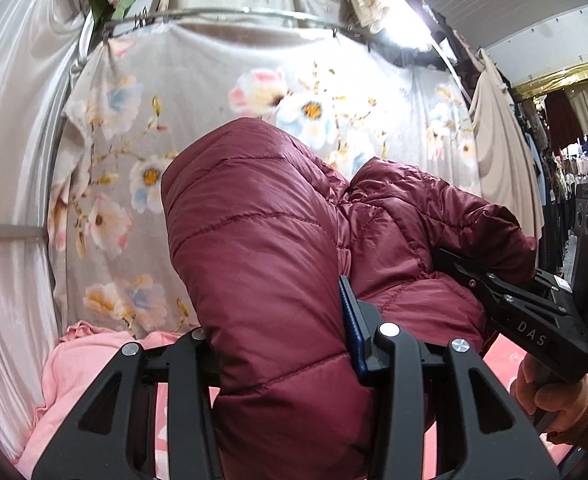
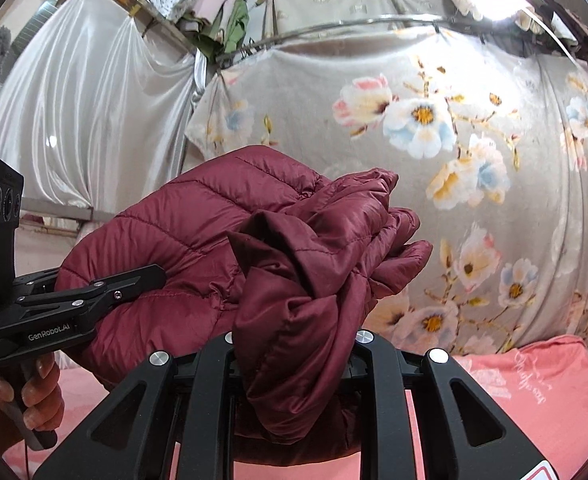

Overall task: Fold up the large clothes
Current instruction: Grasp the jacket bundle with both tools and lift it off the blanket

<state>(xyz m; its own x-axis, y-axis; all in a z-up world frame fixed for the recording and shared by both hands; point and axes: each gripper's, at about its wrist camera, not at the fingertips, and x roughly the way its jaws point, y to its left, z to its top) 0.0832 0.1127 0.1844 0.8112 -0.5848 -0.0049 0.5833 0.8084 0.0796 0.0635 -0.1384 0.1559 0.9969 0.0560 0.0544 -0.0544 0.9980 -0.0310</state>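
Note:
A maroon quilted puffer jacket (image 1: 261,248) is held up off the pink surface between both grippers. My left gripper (image 1: 281,344) is shut on a thick quilted fold of it, which fills the space between the fingers. In the right wrist view the jacket (image 2: 197,216) bunches up, and my right gripper (image 2: 294,344) is shut on a crumpled fold of thin lining. The right gripper also shows in the left wrist view (image 1: 466,276), clamped on the jacket's far side. The left gripper shows in the right wrist view (image 2: 133,280), pressed on the quilting.
A pink sheet (image 2: 534,392) covers the surface below. A floral blanket (image 1: 253,88) hangs on a metal rail behind, with white satin curtains (image 2: 73,120) to the left. A pink garment (image 1: 81,360) lies at lower left. Clothing racks (image 1: 582,160) stand far right.

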